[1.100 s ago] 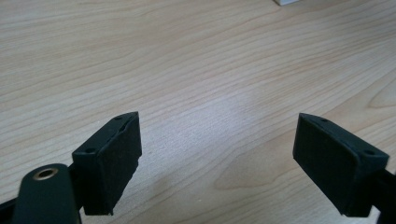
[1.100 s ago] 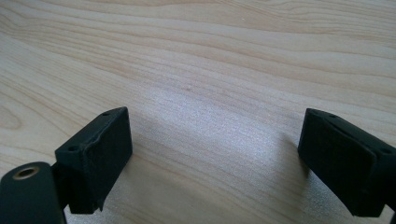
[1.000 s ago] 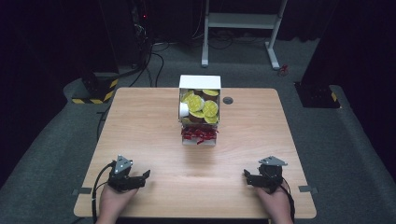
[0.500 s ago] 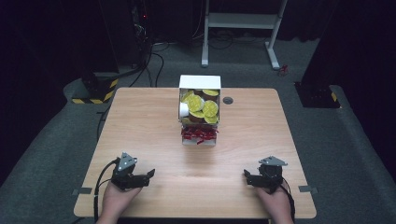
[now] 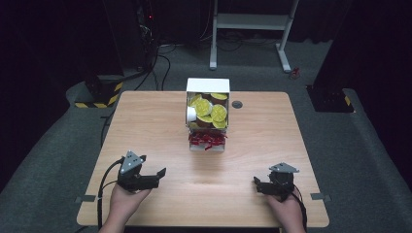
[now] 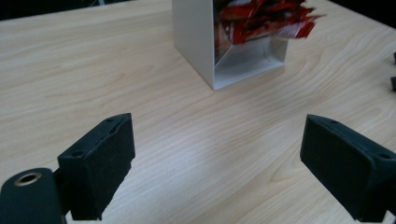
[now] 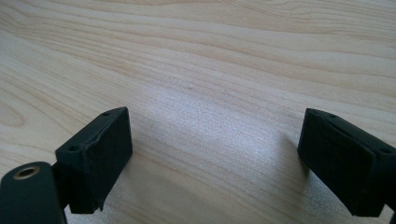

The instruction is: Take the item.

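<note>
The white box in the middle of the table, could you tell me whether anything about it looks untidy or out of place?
The white box stands upright; red packets poke past its lower opening's edge. Nothing has spilled.

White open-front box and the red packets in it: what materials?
White open-front box: looks like thin matte sheet, plastic or painted metal; flat smooth walls, crisp edges. Red packets: glossy crinkled foil or plastic film, going by creases and sheen.

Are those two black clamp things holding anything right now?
No. The left hand-held gripper has just been opening with nothing between its jaws; the right hand-held gripper is open too, over bare light wooden table.
</note>
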Available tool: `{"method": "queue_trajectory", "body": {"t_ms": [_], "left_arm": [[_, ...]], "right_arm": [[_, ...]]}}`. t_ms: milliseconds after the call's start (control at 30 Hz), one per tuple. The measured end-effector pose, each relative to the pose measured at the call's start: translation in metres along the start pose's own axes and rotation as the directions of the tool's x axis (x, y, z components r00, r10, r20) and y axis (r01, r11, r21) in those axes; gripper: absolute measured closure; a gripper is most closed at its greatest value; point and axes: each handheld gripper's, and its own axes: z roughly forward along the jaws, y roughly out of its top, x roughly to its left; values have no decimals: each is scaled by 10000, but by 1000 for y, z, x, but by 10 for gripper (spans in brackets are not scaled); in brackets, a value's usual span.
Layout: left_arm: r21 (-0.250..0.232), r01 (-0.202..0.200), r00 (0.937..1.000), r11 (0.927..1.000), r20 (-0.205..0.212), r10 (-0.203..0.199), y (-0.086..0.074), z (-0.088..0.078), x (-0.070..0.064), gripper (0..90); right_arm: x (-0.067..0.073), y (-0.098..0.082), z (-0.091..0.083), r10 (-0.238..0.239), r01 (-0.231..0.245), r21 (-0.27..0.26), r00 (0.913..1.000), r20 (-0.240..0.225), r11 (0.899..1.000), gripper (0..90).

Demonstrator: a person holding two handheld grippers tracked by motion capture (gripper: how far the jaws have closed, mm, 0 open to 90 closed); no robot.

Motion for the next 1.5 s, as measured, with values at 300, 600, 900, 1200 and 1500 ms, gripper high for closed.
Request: {"method": "queue_trajectory", "body": {"t_ms": [300, 600, 900, 1200, 1500], "left_arm": [[-326, -199, 9996, 9993, 214, 206, 21, 1, -6, 102], [-704, -306, 9985, 9971, 440, 337, 45, 4, -12, 101], [-995, -405, 9974, 9942, 549, 461, 68, 8, -15, 99], [-1349, -423, 9957, 9900, 762, 530, 88, 14, -17, 99], [-1580, -449, 9946, 9864, 856, 590, 105, 19, -18, 98]], "right_arm": [[0, 0, 0, -30, 30, -4, 10000, 0, 10000, 100], [0, 0, 0, -28, 28, -2, 10000, 0, 10000, 100], [0, 0, 0, -21, 21, 0, 10000, 4, 10000, 100], [-1, 0, 0, -76, 76, 5, 10000, -23, 10000, 100], [-1, 0, 0, -80, 80, 3, 10000, -24, 10000, 100]]}}
